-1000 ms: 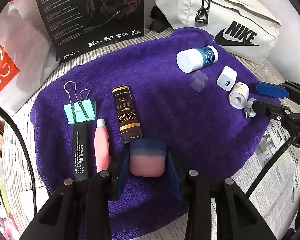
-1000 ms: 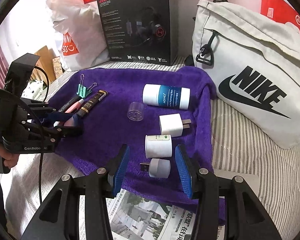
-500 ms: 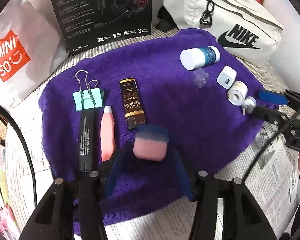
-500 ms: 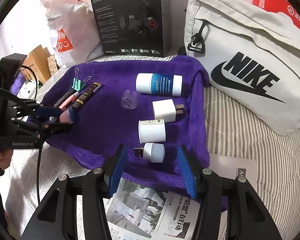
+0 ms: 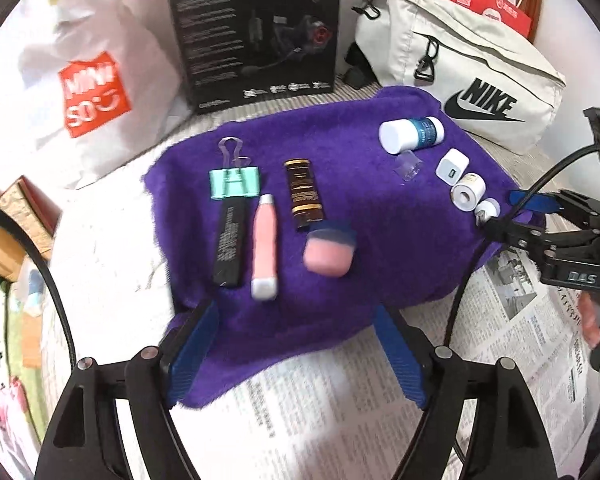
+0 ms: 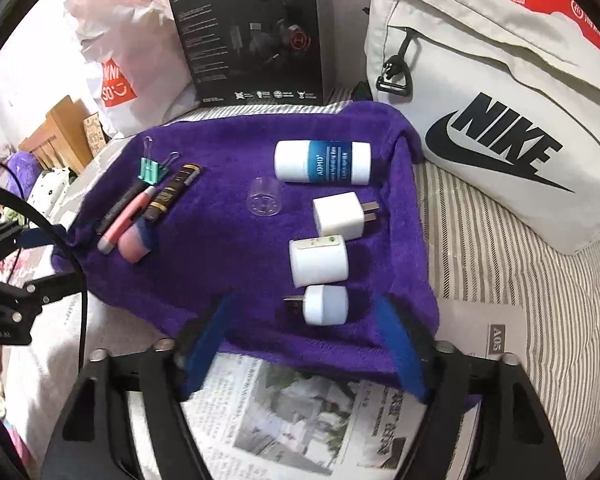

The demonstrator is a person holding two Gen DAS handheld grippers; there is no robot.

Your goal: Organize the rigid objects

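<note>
A purple towel (image 5: 380,248) (image 6: 228,248) holds two rows of objects. On its left lie a teal binder clip (image 5: 234,184), a black bar (image 5: 230,244), a pink tube (image 5: 265,246), a brown box (image 5: 303,192) and a pink jar with a blue lid (image 5: 330,250) (image 6: 135,244). On its right lie a white and blue bottle (image 6: 322,162), a clear cap (image 6: 265,202) and three white plugs (image 6: 340,216) (image 6: 318,262) (image 6: 324,305). My left gripper (image 5: 296,344) is open and empty, pulled back from the jar. My right gripper (image 6: 308,344) is open and empty, just short of the smallest plug.
A black headset box (image 5: 256,28), a white Miniso bag (image 5: 80,80) and a white Nike bag (image 6: 492,112) stand behind the towel. Newspaper (image 5: 340,412) lies in front of it on a striped sheet (image 6: 500,264).
My left gripper opened, let go of the pink jar on the towel beside the brown box, and drew back and up. My right gripper also backed away a little, staying open.
</note>
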